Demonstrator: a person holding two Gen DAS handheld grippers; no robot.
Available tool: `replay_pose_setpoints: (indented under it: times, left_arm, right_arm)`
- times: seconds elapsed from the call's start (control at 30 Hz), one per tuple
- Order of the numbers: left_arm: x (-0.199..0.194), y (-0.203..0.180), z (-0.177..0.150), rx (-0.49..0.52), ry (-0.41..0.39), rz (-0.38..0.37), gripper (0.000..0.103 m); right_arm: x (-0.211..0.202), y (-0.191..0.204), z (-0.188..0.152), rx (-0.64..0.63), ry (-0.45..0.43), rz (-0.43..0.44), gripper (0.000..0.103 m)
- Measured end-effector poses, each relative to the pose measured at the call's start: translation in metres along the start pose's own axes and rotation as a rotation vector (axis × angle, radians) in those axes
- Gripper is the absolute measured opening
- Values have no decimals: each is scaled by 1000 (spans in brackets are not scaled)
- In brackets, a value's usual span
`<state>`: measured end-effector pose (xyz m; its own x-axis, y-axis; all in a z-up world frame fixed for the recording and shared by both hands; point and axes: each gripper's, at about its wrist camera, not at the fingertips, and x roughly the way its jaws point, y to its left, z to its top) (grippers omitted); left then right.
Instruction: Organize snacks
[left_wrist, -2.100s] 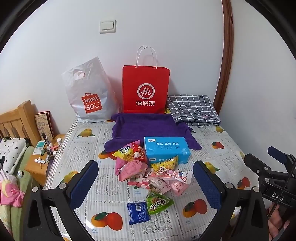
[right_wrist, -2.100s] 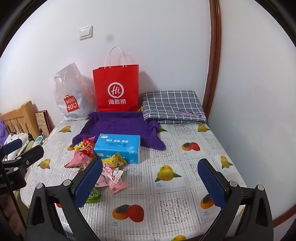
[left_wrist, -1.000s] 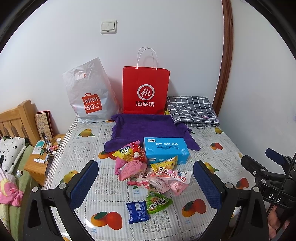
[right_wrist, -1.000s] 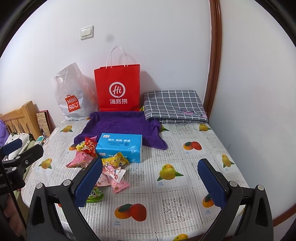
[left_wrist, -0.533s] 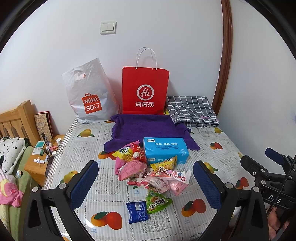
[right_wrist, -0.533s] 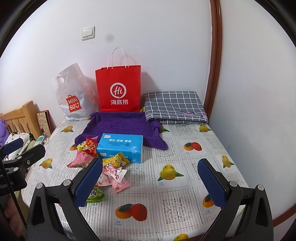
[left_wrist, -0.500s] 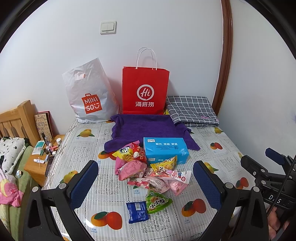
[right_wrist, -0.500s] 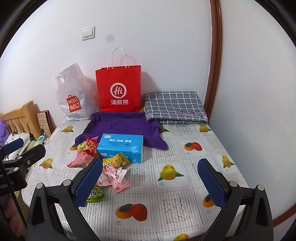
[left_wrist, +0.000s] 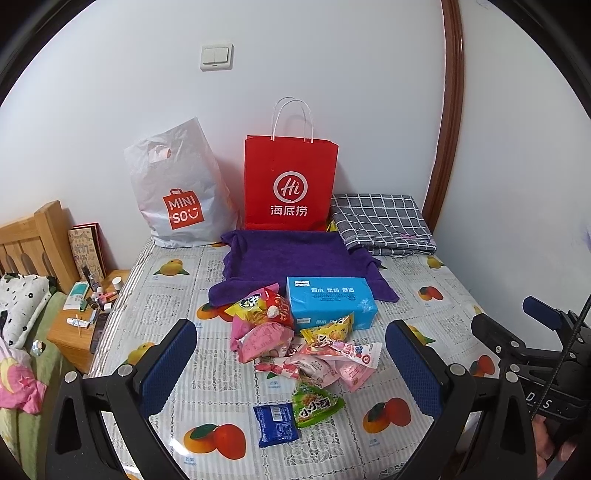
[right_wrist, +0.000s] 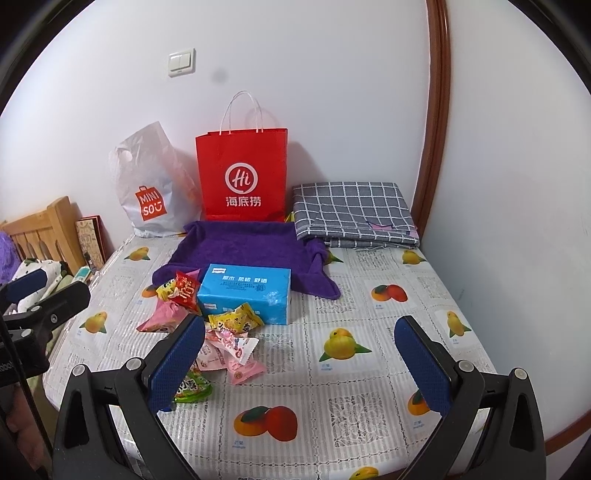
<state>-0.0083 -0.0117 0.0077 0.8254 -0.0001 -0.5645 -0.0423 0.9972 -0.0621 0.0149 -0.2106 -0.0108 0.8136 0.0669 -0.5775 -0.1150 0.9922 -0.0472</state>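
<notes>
a table covered in a fruit-print cloth (left_wrist: 155, 310) fills both wrist views, seen from above its near edge. at far left, off the table, a wooden nightstand (left_wrist: 70, 332) holds small bottles and tubes. against the back wall a white miniso plastic bag (left_wrist: 177, 188) stands just left of an upright red paper bag (left_wrist: 290, 184) with white handles. in front of the red bag lies a purple towel (left_wrist: 291, 258), its edges turned up. on the towel's near edge rests a blue tissue pack (left_wrist: 330, 301).

the snacks (left_wrist: 303, 350) lie in a loose pile at the table's centre, touching the tissue pack's front and left side: yellow, red and pink packets overlapping. just nearer the camera sit a green packet (left_wrist: 314, 402) and a dark blue packet (left_wrist: 275, 424), side by side.

the left gripper (left_wrist: 291, 362) hangs above the near table edge with its jaws spread wide around the pile, holding nothing. the right gripper (right_wrist: 299, 358) is likewise wide apart and empty, over bare cloth right of the pile. at the back right lies a folded grey checked cloth (right_wrist: 354, 214).
</notes>
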Motion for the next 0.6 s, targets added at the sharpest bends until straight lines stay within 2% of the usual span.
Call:
replay_pose_setpoints:
  times: [0.6]
  left_arm:
    - [16,6,-8,-3,40,-14,103]
  right_arm:
    - [-3,-4,-3,35,-36,67,101]
